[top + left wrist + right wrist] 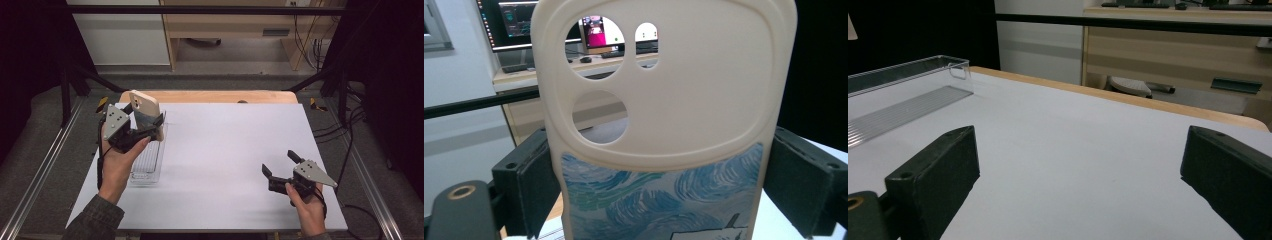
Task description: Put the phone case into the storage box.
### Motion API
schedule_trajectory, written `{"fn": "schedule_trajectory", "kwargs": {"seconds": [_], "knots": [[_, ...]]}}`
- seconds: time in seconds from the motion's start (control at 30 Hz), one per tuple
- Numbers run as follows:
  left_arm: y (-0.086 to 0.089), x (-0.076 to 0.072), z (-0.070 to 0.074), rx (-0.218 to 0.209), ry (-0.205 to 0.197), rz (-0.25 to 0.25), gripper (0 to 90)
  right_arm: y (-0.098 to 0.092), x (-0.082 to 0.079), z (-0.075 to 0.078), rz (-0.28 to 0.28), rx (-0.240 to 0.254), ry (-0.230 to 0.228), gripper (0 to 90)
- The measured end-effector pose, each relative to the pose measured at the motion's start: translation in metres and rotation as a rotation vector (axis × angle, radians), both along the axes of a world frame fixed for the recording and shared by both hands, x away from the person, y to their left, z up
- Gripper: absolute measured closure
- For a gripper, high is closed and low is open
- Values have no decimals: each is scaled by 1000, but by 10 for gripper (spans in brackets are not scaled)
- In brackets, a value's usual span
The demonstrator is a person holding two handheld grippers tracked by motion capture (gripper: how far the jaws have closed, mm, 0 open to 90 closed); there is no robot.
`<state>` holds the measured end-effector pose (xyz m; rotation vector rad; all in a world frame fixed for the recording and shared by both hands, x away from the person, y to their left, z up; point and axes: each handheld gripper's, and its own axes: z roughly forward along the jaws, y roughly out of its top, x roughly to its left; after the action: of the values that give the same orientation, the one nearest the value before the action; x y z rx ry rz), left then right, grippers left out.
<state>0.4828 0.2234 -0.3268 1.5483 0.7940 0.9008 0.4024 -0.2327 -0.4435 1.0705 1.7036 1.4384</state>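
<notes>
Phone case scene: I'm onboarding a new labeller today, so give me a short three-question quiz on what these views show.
1. True or false: the left gripper is shut on the phone case.
2. What lies on the table below that case? A) a clear tray B) a metal bowl C) a cardboard box
3. Fill in: the right gripper has its fingers ____ and holds nothing.

Key
1. True: in the left gripper view its fingers press the case's two sides.
2. A: the clear tray.
3. Open.
</notes>
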Motion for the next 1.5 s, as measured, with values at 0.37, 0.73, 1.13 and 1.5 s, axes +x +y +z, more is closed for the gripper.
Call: {"fn": "schedule_trajectory", "kwargs": {"seconds": [0.37, 0.73, 1.13, 1.5], "knots": [[8, 8, 3, -8, -3, 42, 107, -3, -5, -9, 1, -17, -19, 25], [18, 17, 1, -7, 4, 81, 107, 1, -8, -22, 2, -12, -25, 29], [21, 40, -10, -16, 38, 144, 106, 5, -9, -27, 2, -13, -34, 34], [16, 80, -27, -46, 90, 194, 105, 6, -10, -29, 13, -7, -34, 33]]}}
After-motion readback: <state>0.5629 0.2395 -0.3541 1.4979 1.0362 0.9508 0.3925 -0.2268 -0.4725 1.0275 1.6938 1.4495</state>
